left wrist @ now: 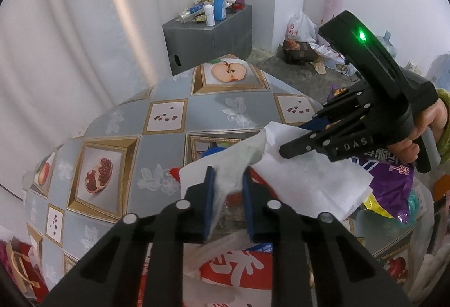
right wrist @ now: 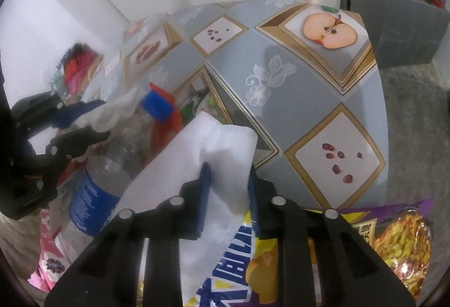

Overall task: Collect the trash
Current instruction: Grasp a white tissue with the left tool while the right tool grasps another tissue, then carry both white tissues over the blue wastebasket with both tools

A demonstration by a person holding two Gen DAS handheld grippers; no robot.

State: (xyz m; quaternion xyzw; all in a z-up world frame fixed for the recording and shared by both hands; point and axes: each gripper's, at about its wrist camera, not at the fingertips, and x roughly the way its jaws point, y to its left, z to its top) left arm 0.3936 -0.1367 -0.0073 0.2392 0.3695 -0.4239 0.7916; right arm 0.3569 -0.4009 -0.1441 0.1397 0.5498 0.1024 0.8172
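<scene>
Lighting, as I saw it: soft, even, fairly bright indoor light; faint sheen on the tablecloth (left wrist: 174, 87) near its apple print. Shadows were weak. Both views showed heavy fisheye bending and black corners. Right wrist view was softer, blurred left of the tablecloth (right wrist: 281, 59).

A lived-in room of a home, by the look of it: a table (left wrist: 174, 87) under a vinyl cloth printed with framed apples and pomegranates, white curtains (left wrist: 70, 25) hanging behind it. In the corner a grey box (left wrist: 213, 37) carries toiletries, among them a blue bottle (left wrist: 219, 1) and tubes. Plastic bags (left wrist: 301, 25) and cartons crowd the floor by the wall, and a rough grey carpet (right wrist: 416, 98) covers the ground.
</scene>
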